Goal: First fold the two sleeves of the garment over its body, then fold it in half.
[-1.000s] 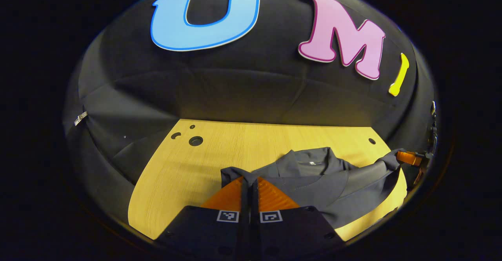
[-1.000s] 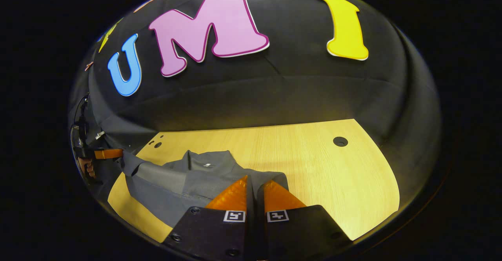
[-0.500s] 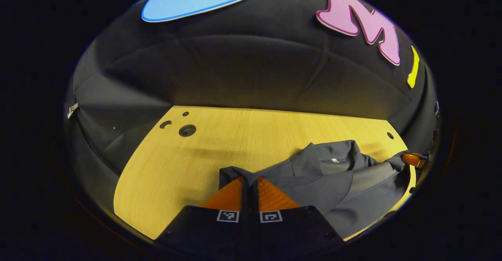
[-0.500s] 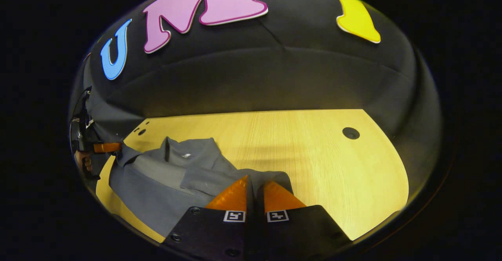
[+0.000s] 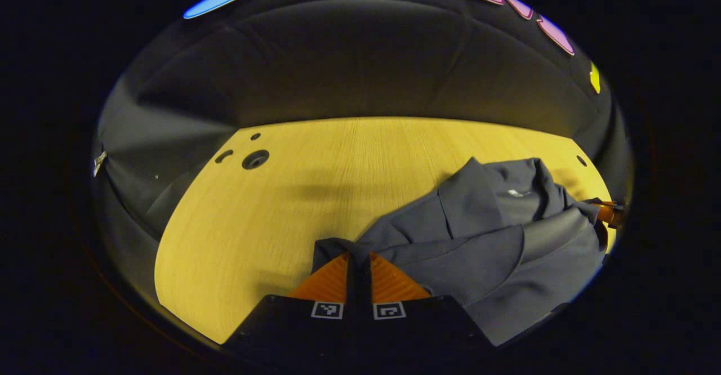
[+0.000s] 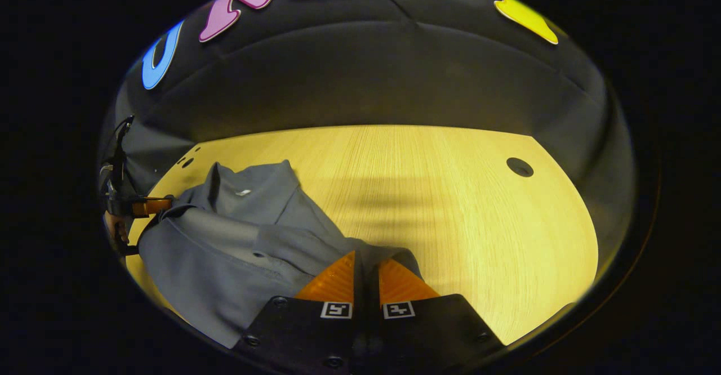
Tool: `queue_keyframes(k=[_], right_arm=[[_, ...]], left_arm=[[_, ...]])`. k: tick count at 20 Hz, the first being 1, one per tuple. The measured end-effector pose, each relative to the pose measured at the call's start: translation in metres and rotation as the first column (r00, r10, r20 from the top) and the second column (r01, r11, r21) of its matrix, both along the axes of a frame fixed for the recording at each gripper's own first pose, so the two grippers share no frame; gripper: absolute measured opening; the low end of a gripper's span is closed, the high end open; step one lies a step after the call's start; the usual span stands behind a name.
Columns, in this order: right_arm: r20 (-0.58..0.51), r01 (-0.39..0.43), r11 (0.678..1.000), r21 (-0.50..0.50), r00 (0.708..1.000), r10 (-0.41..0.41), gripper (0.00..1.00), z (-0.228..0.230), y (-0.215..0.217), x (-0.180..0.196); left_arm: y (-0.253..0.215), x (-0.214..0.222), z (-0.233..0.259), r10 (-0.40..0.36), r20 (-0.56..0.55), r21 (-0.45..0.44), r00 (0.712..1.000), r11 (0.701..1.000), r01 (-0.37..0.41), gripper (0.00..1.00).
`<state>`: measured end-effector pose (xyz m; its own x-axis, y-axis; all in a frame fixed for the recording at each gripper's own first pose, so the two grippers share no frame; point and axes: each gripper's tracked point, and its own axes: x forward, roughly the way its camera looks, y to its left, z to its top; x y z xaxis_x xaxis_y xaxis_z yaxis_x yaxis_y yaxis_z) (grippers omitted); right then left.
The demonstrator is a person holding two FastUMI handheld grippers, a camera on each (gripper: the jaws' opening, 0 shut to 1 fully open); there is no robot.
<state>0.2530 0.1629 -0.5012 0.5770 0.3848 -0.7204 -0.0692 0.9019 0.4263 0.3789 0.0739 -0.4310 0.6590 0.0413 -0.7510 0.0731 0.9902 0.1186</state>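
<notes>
Pinching a fold of the grey shirt point(image 5: 479, 240), the left gripper point(image 5: 359, 259) has its fingers closed on the cloth. The right gripper point(image 6: 366, 262) likewise clamps another corner of the shirt point(image 6: 236, 234), which drapes over the wooden table point(image 6: 450, 206) between them, collar on the far side.

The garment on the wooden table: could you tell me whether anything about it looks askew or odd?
Nothing looks damaged. The grey garment is rumpled and bunched, not flat on the table: the left tool and right tool each pinch one of its corners, so the cloth drapes between them.
</notes>
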Motion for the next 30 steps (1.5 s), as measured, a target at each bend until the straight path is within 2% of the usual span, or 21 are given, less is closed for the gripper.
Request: queue_keyframes(k=[1,2,3,6,10,11,12,13,14,15,16,17,18,19,25,30], right_arm=[[0.009,-0.006,1.0,-0.004,1.0,0.006,0.05,-0.001,0.0,0.001],[0.009,-0.012,1.0,-0.003,1.0,0.013,0.05,-0.002,0.001,0.0],[0.01,-0.014,1.0,0.004,1.0,0.014,0.05,-0.002,0.001,0.0],[-0.012,0.005,0.999,0.033,1.0,-0.005,0.07,-0.005,0.0,-0.001],[-0.044,0.023,0.999,0.047,0.999,-0.021,0.19,-0.002,0.004,-0.004],[-0.053,0.024,0.999,0.034,0.998,-0.022,0.28,-0.001,0.003,-0.005],[-0.063,0.021,1.0,0.019,0.998,-0.02,0.33,0.0,0.003,-0.008],[-0.068,0.02,1.0,0.013,0.997,-0.019,0.41,0.002,0.002,-0.011],[-0.062,0.021,1.0,0.006,0.998,-0.021,0.34,0.007,0.0,-0.012],[-0.049,0.024,1.0,0.001,0.999,-0.024,0.46,0.012,-0.004,-0.013],[-0.039,0.026,1.0,0.002,0.999,-0.025,0.49,0.018,-0.006,-0.014],[-0.037,0.025,1.0,0.004,0.999,-0.025,0.59,0.023,-0.008,-0.016],[-0.037,0.028,1.0,0.009,0.999,-0.027,0.53,0.029,-0.011,-0.019],[-0.035,0.033,0.999,0.013,0.999,-0.033,0.75,0.034,-0.014,-0.022],[0.027,0.081,0.997,0.018,0.996,-0.081,0.76,0.084,-0.038,-0.041],[0.081,0.074,0.997,0.018,0.994,-0.075,0.76,0.13,-0.05,-0.069]], left_arm=[[0.0,0.0,-0.004,-0.002,-0.002,0.013,1.0,1.0,0.002,0.06],[0.0,0.001,-0.002,-0.009,0.011,0.017,1.0,1.0,0.009,0.02],[0.0,0.0,-0.004,-0.006,0.011,0.013,1.0,1.0,0.006,0.06],[0.0,-0.001,-0.003,0.008,0.018,0.002,1.0,1.0,-0.008,0.06],[0.001,-0.002,-0.003,-0.013,-0.002,0.095,1.0,0.995,0.013,0.09],[0.0,-0.003,-0.001,-0.026,-0.001,0.116,1.0,0.993,0.026,0.12],[0.001,-0.003,0.001,-0.034,0.005,0.131,0.999,0.991,0.033,0.15],[0.001,-0.004,0.005,-0.037,0.018,0.139,0.999,0.99,0.034,0.24],[0.002,-0.007,0.009,-0.037,0.037,0.15,0.999,0.988,0.032,0.26],[0.004,-0.008,0.016,-0.039,0.056,0.158,0.998,0.987,0.03,0.41],[0.004,-0.01,0.021,-0.04,0.073,0.16,0.996,0.987,0.028,0.53],[0.004,-0.012,0.027,-0.042,0.088,0.154,0.995,0.988,0.028,0.65],[0.002,-0.017,0.033,-0.043,0.095,0.143,0.995,0.989,0.029,0.69],[0.001,-0.022,0.038,-0.041,0.099,0.135,0.994,0.99,0.027,0.75],[-0.012,-0.056,0.083,-0.06,0.164,0.076,0.985,0.996,0.048,0.77],[-0.022,-0.092,0.135,-0.049,0.25,0.013,0.967,0.999,0.047,0.77]])
